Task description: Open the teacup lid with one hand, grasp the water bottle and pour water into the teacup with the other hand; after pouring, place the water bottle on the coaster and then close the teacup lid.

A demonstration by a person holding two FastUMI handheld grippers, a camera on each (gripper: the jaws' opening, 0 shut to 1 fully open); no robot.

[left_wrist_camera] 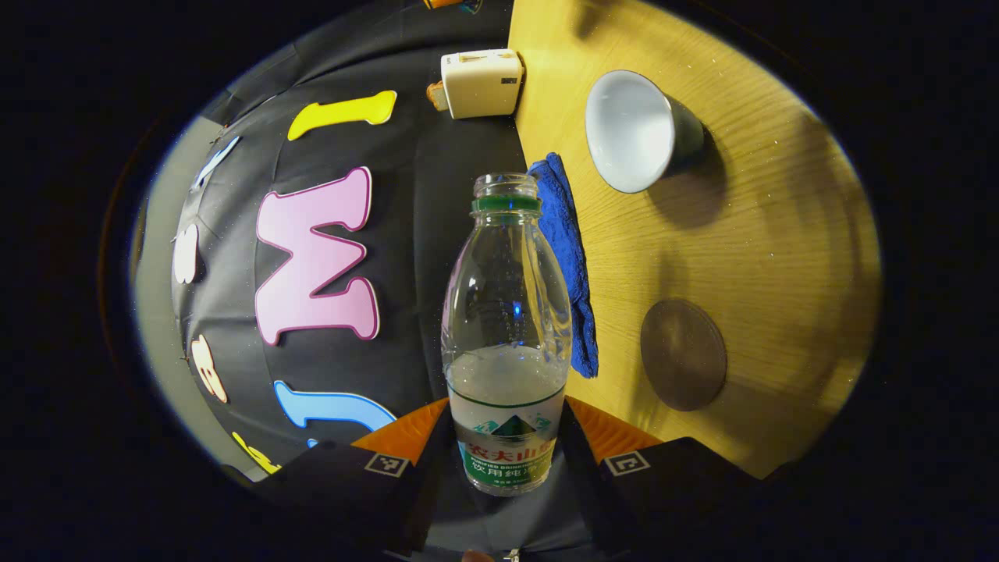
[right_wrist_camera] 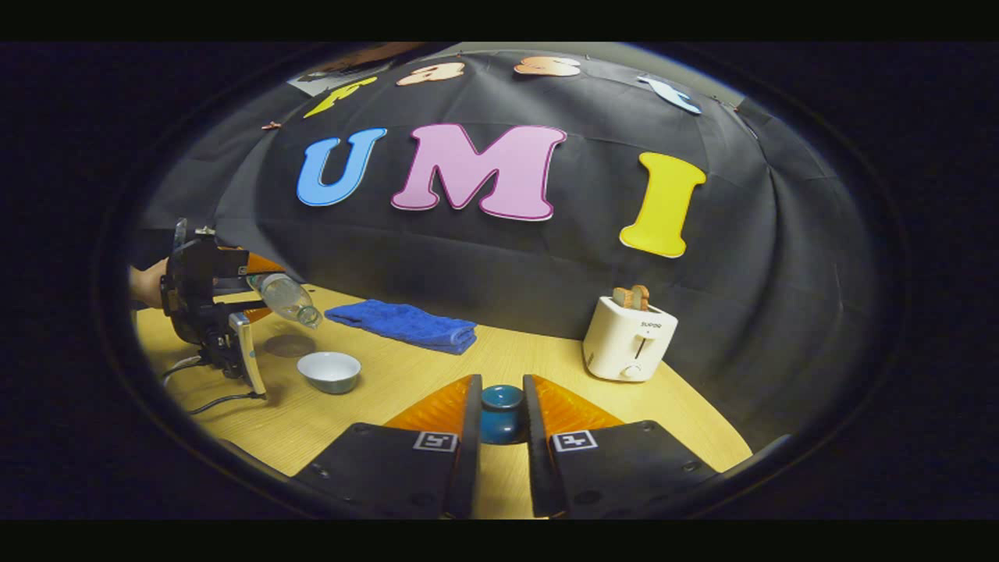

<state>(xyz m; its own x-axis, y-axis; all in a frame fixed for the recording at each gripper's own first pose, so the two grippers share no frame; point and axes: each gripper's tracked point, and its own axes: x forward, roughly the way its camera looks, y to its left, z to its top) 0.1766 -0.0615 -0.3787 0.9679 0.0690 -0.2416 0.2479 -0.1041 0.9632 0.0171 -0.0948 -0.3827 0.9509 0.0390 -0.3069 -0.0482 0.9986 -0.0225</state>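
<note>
My left gripper (left_wrist_camera: 507, 428) is shut on the labelled lower part of a clear water bottle (left_wrist_camera: 507, 312), uncapped and about a third full. In this rolled view the teacup (left_wrist_camera: 632, 129), lidless with a pale inside, stands on the wooden table beyond the bottle's mouth, and the round brown coaster (left_wrist_camera: 683, 355) lies nearer. In the right gripper view, my right gripper (right_wrist_camera: 502, 396) is shut on the dark teal lid (right_wrist_camera: 502, 415), held low over the table. Far left there, the left gripper (right_wrist_camera: 207, 300) holds the bottle (right_wrist_camera: 285, 299) tilted, neck down, up and left of the teacup (right_wrist_camera: 329, 371) and over the coaster (right_wrist_camera: 287, 345).
A folded blue cloth (right_wrist_camera: 402, 324) lies along the table's back edge beside the booth wall. A white toaster (right_wrist_camera: 628, 336) with bread in it stands at the back right. A cable (right_wrist_camera: 211, 402) trails on the table under the left gripper. A hand (right_wrist_camera: 144, 282) holds that gripper.
</note>
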